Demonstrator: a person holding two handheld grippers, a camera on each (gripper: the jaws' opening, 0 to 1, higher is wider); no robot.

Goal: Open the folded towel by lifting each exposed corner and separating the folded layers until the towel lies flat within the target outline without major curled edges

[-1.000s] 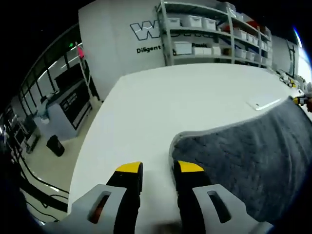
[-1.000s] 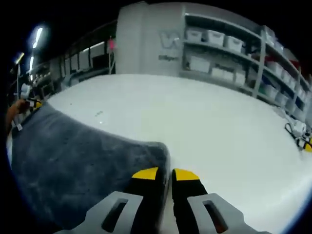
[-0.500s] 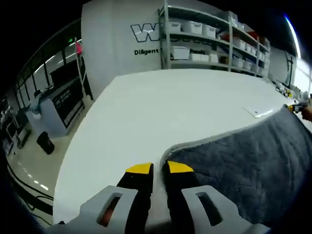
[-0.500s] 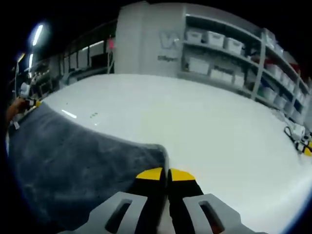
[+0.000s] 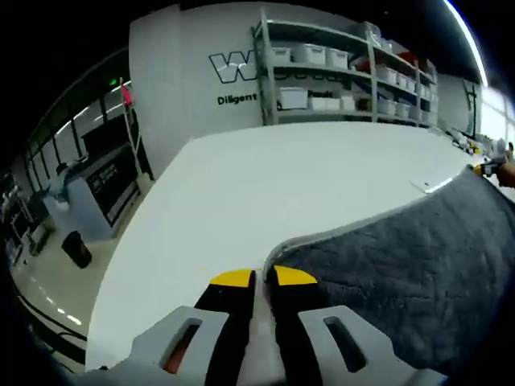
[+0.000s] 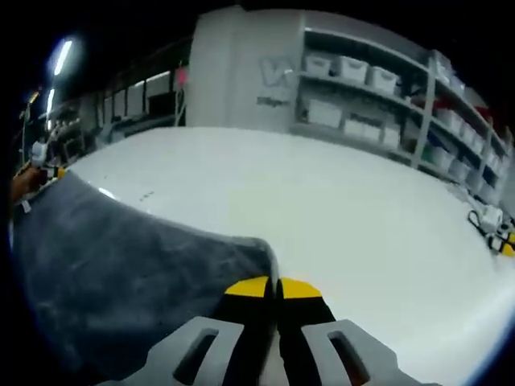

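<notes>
Your left gripper [image 5: 254,277] and right gripper [image 6: 269,287] each pinch a corner of the gray towel [image 5: 402,257] tight, ready to spread it on the desk [image 5: 265,177].

White table [image 5: 265,173], shelving with bins [image 5: 338,76], lettered wall [image 5: 193,88]

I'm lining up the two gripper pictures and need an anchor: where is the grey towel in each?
Left gripper view: the towel fills the lower right, its corner between the left gripper tips.
Right gripper view: the towel fills the lower left, its corner at the right gripper.
Shared landmark: the shelves of white bins beyond the white table.
</notes>
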